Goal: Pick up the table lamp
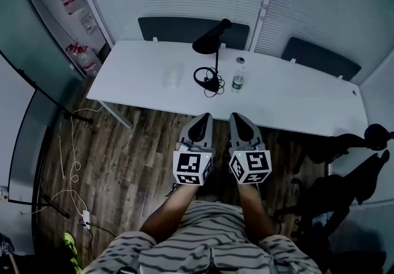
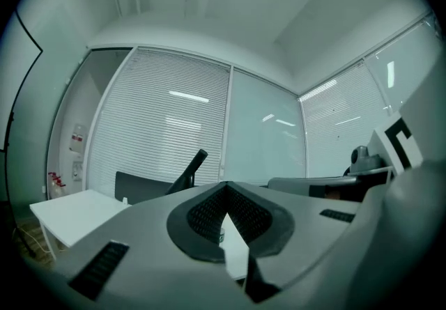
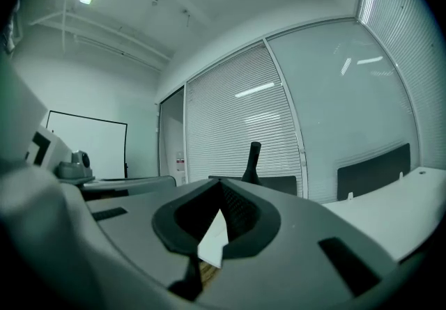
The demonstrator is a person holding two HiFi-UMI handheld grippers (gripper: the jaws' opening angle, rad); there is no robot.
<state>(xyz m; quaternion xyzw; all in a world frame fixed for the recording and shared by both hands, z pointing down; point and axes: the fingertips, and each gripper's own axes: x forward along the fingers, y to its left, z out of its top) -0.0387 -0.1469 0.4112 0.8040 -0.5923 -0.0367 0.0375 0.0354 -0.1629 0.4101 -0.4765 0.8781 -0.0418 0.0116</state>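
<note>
- Left gripper and right gripper: jaws together, empty, short of the table.
- Black table lamp stands beside a bottle; label too small to read.

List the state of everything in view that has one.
table lamp, upright on the table, untouched
bottle, upright, beside the lamp's base
left gripper, shut, empty, short of the table
right gripper, shut, empty, short of the table
</note>
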